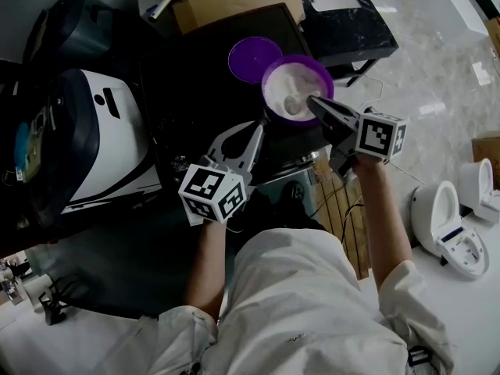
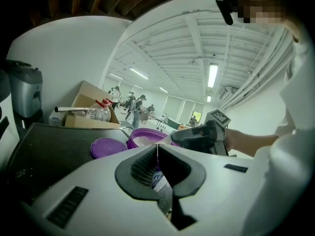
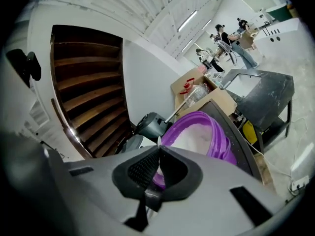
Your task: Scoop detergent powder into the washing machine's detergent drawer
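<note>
on the black top: a purple tub stands open toward the right side, with its round purple lid lying flat just beside it on the left.
detergent powder: white, lying inside the tub; all of it that shows is in there.
scoop: pale, sitting in the powder on the near side of the tub, right at the tips of the right gripper.
right gripper: dark, reaching in over the tub's near right rim with its tips down over the powder. claw narrow, pinched on the scoop's thin white handle, a sliver of which pokes out past the tips in the right gripper view.
left gripper: white, held nearer the person over the front part of the black top, pointing toward the tub but apart from it. claw closed tip to tip with nothing between the pads, only the hollow behind them.
behind the tub: a cardboard box at the far edge, with a clear bottle with a red cap lying in it.
left of the black top: a white and dark appliance, close alongside.
floor at the right: a white toilet, well apart from the tub.
</note>
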Available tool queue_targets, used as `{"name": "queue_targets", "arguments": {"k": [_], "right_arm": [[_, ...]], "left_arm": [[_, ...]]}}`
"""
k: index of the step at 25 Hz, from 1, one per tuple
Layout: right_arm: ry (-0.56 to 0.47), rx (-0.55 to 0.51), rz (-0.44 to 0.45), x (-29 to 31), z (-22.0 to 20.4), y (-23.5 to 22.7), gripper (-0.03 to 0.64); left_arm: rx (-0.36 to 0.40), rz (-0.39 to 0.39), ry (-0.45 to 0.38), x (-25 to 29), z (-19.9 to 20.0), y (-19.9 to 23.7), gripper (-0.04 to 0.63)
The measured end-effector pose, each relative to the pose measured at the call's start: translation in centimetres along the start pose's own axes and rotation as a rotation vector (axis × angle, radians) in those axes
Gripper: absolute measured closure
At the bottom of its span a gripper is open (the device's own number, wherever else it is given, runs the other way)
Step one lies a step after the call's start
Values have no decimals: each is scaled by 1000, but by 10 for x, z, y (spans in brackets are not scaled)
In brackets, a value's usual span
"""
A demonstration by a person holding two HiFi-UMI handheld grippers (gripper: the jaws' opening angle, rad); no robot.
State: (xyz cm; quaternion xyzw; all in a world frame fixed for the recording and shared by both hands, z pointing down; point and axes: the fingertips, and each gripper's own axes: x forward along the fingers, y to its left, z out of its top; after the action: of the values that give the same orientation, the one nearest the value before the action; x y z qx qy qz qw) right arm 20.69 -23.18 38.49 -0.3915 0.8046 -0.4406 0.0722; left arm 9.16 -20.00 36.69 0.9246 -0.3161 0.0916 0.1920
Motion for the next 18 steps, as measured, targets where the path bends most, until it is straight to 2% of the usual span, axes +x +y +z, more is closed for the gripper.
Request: {"name": "queue_targets", "arguments": {"k": [18], "right_arm": [[-137,281,122,-14,15,-11,604]], "left_arm": [[33,68,-31,-7,6,-19,574]]}}
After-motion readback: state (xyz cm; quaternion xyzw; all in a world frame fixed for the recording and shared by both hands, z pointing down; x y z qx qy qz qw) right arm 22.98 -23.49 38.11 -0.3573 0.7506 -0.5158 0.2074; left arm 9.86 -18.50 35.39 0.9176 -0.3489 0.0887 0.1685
